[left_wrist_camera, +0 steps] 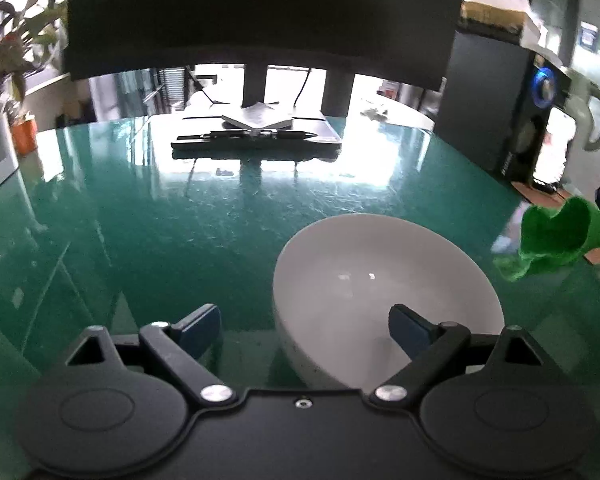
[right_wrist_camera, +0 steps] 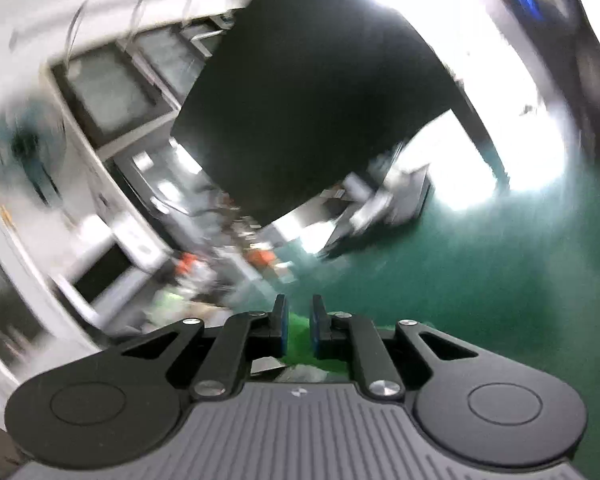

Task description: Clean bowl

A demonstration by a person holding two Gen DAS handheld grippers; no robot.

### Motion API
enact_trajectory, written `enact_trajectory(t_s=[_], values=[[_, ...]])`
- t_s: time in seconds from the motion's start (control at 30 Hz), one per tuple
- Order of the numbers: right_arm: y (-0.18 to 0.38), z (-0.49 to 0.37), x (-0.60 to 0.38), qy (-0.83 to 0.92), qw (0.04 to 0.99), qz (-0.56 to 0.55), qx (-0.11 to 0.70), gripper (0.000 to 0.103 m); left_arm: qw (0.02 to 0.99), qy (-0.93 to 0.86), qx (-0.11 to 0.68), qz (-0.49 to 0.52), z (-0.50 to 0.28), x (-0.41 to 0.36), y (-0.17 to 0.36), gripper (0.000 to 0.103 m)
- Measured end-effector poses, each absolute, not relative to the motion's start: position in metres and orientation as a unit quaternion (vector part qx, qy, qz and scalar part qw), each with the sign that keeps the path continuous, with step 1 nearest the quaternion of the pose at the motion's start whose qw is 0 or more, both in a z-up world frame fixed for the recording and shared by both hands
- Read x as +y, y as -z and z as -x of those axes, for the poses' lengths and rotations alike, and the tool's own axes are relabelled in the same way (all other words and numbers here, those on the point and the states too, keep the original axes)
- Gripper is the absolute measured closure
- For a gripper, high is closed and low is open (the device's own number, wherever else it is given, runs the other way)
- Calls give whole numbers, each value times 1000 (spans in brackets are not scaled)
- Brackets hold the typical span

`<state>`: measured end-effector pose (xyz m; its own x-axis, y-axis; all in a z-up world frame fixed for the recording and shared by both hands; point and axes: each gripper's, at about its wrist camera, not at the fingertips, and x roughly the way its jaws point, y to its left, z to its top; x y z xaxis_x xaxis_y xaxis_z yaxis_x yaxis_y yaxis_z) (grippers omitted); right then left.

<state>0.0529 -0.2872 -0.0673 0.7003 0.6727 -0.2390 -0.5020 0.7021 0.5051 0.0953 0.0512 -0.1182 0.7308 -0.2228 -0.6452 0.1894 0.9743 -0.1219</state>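
My left gripper (left_wrist_camera: 304, 326) stands wide open, nothing pinched; its right finger (left_wrist_camera: 410, 330) sits over the white bowl (left_wrist_camera: 384, 292), its left finger over bare table (left_wrist_camera: 140, 232). The bowl rests upright on the green table just ahead. My right gripper (right_wrist_camera: 299, 330) is clamped on a green cloth (left_wrist_camera: 556, 238), held beside the bowl above the table. A dark monitor (left_wrist_camera: 260, 12) stands behind.

My right view smeared by motion; green cloth (right_wrist_camera: 298, 344) mostly hidden behind pads (right_wrist_camera: 316, 330). Bowl (left_wrist_camera: 380, 280) near rim hidden behind left hand-held gripper (left_wrist_camera: 305, 330).
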Motion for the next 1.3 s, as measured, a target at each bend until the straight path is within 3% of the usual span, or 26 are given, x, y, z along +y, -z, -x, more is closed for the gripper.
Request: enact_trajectory(t_s=[0.13,0.17,0.2,0.23,0.27,0.33,0.4,0.47,0.63,0.83,0.9,1.17,1.3], values=[[77,-53,-259,-304,912,-147,234,88,934,93,344,26,-94,50,117,10],[87,-58,-253,-299,908,-142,255,78,935,89,342,25,-94,50,117,10],[93,-62,-250,-298,905,-136,270,55,936,84,340,20,-93,50,116,10],[100,-65,-245,-297,901,-123,292,43,938,79,338,15,-91,50,115,10],[107,-67,-238,-293,895,-100,320,24,940,77,334,13,-89,51,113,10],[113,-55,-224,-296,894,-40,333,19,944,74,320,12,-82,54,108,10],[106,-41,-214,-311,895,-3,319,12,949,70,307,23,-75,57,100,3],[95,-29,-210,-306,904,11,300,0,955,60,289,37,-67,61,87,0],[69,-13,-212,-229,935,-32,271,0,950,-18,311,7,-50,46,59,0],[66,-25,-209,-70,915,-126,378,0,928,-10,371,-2,-40,15,42,0],[69,-27,-205,-75,900,-127,409,0,920,2,392,2,-43,12,39,0],[56,-17,-186,-86,905,-61,413,0,893,-37,446,39,-42,24,33,1],[64,-12,-186,-79,897,-77,429,0,891,-57,450,7,-36,19,37,1]])
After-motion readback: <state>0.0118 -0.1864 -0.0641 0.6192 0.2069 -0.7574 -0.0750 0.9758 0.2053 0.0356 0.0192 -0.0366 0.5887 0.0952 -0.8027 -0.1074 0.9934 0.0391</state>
